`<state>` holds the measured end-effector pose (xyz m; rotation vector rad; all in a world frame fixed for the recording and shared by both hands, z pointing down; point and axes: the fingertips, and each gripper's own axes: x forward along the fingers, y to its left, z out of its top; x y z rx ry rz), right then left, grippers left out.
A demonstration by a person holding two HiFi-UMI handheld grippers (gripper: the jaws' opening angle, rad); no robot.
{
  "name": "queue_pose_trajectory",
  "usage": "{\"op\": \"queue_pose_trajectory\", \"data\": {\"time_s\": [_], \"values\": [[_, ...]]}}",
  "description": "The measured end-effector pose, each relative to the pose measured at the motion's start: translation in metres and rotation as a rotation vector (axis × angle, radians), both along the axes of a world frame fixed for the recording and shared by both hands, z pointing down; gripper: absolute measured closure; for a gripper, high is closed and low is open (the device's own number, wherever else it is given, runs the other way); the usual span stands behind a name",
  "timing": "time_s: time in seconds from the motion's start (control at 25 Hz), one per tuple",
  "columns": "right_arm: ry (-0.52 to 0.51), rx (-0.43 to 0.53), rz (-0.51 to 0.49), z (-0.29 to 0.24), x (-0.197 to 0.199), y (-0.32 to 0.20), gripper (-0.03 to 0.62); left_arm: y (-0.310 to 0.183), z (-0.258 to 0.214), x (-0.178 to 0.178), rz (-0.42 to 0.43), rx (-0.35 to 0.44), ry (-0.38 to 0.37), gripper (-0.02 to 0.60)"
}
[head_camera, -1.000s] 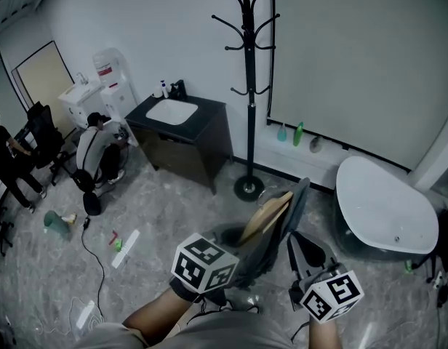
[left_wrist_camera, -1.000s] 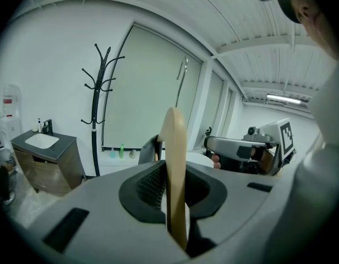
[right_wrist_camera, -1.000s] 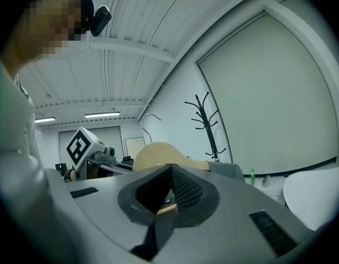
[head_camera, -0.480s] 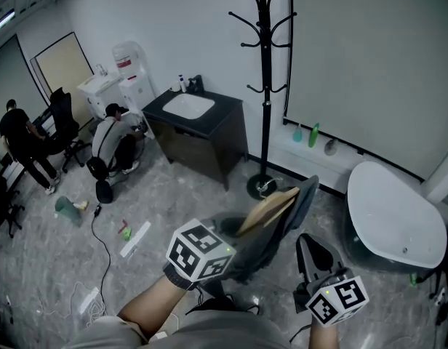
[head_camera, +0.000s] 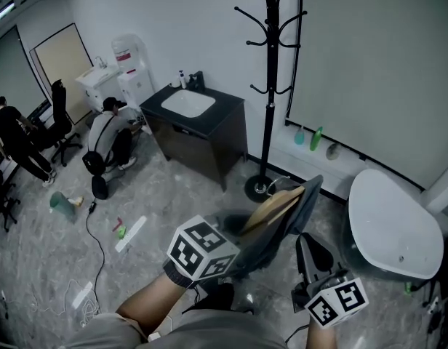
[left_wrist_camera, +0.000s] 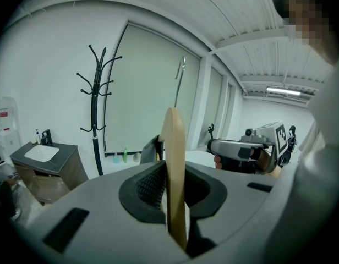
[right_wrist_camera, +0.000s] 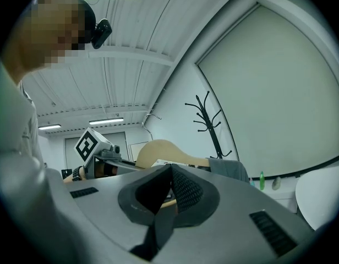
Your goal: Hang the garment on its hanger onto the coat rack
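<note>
Head view: the left hand-held gripper [head_camera: 242, 241] carries the wooden hanger [head_camera: 276, 206] with the grey garment [head_camera: 305, 198] on it. The coat rack [head_camera: 270, 86] stands well beyond.
Left gripper view: its jaws clamp the hanger.
Right gripper view: the right hand-held gripper [right_wrist_camera: 171, 168] has its jaws together, with the hanger just beyond.

Open floor [head_camera: 188, 198] lay before the coat rack [head_camera: 269, 100], dark sink cabinet [head_camera: 209, 133] stood close at its left, white tub [head_camera: 395, 220] at the right, clear room around the upper hooks
</note>
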<state>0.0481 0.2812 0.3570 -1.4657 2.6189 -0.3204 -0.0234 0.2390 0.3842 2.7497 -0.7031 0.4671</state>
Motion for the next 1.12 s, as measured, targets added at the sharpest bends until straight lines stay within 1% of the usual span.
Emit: {"op": "queue_pose_trajectory", "data": {"time_s": [0.16, 0.36, 0.48, 0.64, 0.88, 1.04, 1.12], "values": [[0.008, 0.013, 0.025, -0.003, -0.004, -0.043, 0.579, -0.038, 0.003, -0.002, 0.03, -0.006, 0.012, 0.536], [0.002, 0.043, 0.065, -0.016, -0.011, -0.108, 0.579, -0.098, -0.005, 0.002, 0.104, -0.002, 0.027, 0.537], [-0.008, 0.067, 0.091, -0.024, -0.017, -0.147, 0.579, -0.137, -0.012, 0.003, 0.148, 0.008, 0.033, 0.537], [-0.022, 0.098, 0.129, -0.03, -0.025, -0.184, 0.579, -0.183, -0.019, 0.003, 0.192, 0.03, 0.034, 0.537], [-0.036, 0.092, 0.158, -0.035, -0.02, -0.236, 0.579, -0.247, -0.028, 0.016, 0.215, 0.031, 0.037, 0.537], [-0.047, 0.1, 0.147, -0.035, -0.013, -0.27, 0.578, -0.287, -0.029, 0.027, 0.209, 0.023, 0.045, 0.535], [-0.053, 0.102, 0.133, -0.032, -0.008, -0.299, 0.579, -0.318, -0.026, 0.033, 0.2, 0.016, 0.048, 0.537]]}}
